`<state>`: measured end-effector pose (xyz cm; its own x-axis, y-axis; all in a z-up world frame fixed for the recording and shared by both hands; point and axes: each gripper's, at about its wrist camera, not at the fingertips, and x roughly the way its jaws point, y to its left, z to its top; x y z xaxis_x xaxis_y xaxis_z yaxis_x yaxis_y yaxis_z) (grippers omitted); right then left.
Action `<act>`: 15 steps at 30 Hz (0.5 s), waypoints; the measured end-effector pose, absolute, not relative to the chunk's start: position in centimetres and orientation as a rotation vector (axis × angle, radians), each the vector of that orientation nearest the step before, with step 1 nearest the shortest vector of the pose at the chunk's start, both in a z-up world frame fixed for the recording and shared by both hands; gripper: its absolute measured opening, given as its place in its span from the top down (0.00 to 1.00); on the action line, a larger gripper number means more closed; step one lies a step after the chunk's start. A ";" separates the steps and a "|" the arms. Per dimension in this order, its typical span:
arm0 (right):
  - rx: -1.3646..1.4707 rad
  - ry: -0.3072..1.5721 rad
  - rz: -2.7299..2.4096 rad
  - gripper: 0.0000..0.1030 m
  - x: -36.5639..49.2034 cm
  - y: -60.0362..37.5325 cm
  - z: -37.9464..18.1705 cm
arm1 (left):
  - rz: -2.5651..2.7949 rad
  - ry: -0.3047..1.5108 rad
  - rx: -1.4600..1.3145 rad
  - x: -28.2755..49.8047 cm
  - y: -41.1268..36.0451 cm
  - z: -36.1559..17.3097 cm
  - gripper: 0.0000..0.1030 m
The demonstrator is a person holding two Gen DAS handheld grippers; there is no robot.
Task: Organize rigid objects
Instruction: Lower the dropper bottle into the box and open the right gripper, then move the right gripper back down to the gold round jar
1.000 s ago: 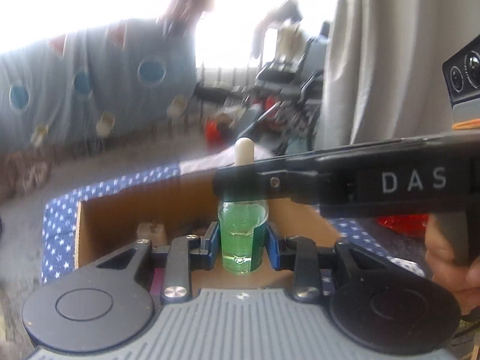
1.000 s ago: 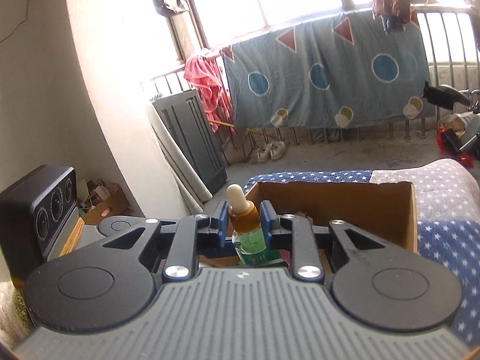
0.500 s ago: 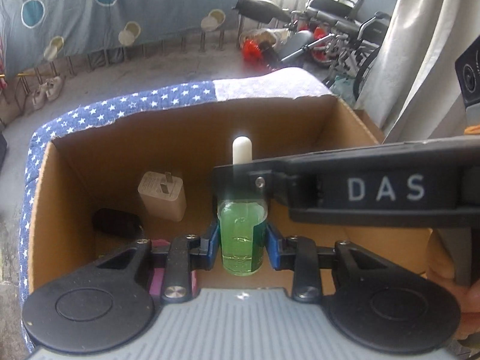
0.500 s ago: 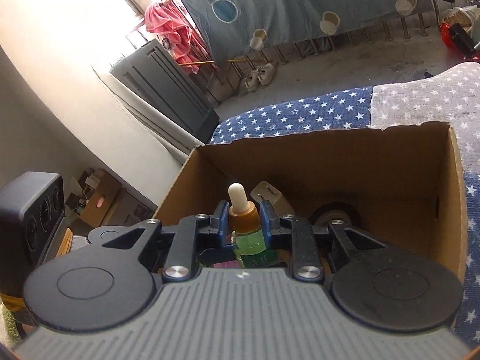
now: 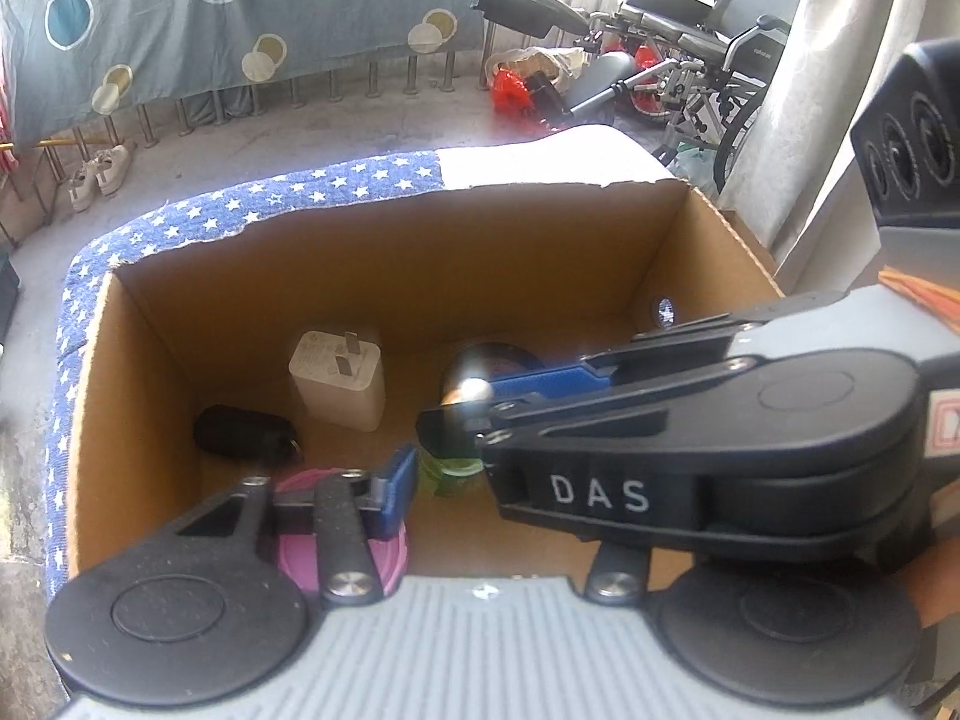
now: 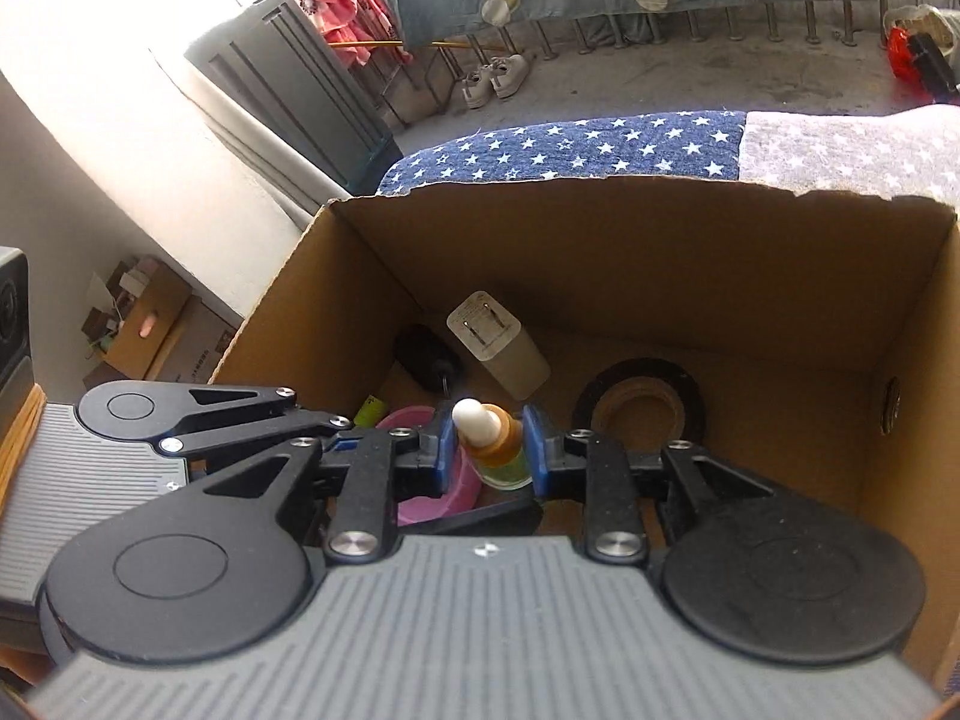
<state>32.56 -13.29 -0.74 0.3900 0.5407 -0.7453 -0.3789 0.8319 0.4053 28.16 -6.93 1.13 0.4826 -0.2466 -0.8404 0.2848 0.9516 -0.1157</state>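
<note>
A dropper bottle (image 6: 491,447) with green liquid, an amber collar and a white bulb stands low inside the cardboard box (image 6: 630,240). It sits between the blue pads of my right gripper (image 6: 489,450), whose jaws are opening; a thin gap shows at the left pad. In the left wrist view only the bottle's green body (image 5: 450,471) shows under the right gripper (image 5: 462,414), which crosses from the right. My left gripper (image 5: 456,483) is opening wide and its left pad (image 5: 399,489) stands clear of the bottle. Its right finger is hidden.
On the box floor lie a white charger plug (image 5: 339,378), a black key fob (image 5: 246,435), a pink round tub (image 5: 345,546) and a black tape roll (image 6: 639,405). The box rests on a star-patterned cloth (image 5: 300,192). A black speaker (image 5: 912,144) stands at the right.
Both grippers sank with the bottle into the box. The left gripper let go and spread its fingers, and the right pads parted slightly around the bottle's collar.
</note>
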 end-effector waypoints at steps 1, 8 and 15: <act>0.175 1.011 0.592 0.75 32.5 -13.2 -0.6 | -0.319 1.010 0.044 27.9 -6.9 1.4 0.40; 0.175 0.969 0.580 0.59 31.2 -13.8 1.2 | -0.309 0.963 0.034 26.0 -5.9 3.5 0.34; 0.300 0.850 0.593 0.58 27.3 -17.3 5.2 | -0.351 0.858 0.002 21.2 -4.2 7.2 0.32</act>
<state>27.26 -17.31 5.20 0.5125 0.6004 -0.6139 -0.3690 0.7995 0.4739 21.23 -4.23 7.24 0.6001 -0.3022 -0.7407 0.3038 0.9426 -0.1385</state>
